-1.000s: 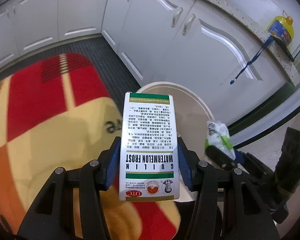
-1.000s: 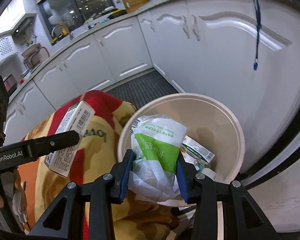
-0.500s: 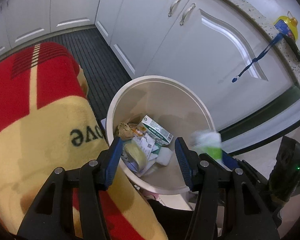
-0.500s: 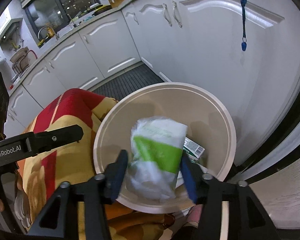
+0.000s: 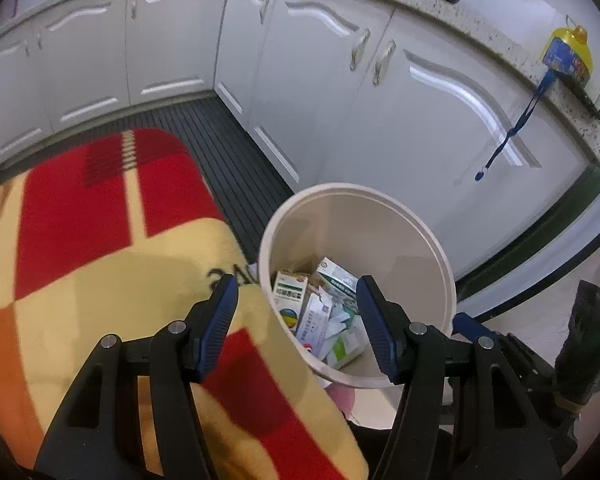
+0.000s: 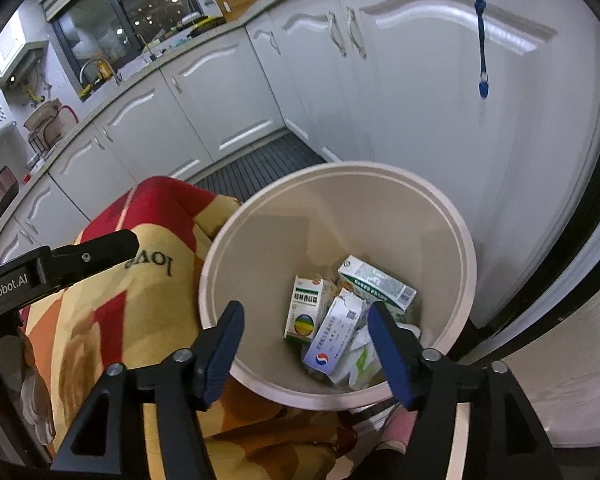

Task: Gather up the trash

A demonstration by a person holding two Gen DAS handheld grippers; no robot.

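Several cartons [image 6: 306, 307], crumpled packet [image 6: 360, 364] inside beige bin [image 6: 466, 252]; both claws empty.

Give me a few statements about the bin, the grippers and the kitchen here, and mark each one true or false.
1. Both grippers are open and hold nothing: the left gripper and the right gripper. True.
2. The beige bin is empty. False: boxes and wrappers lie in it, among them a green and white box.
3. A red and yellow blanket lies right beside the bin. True.
4. The cabinet doors behind the bin stand open. False: they are shut.
5. A blue strap hangs down in front of a cabinet door. True.
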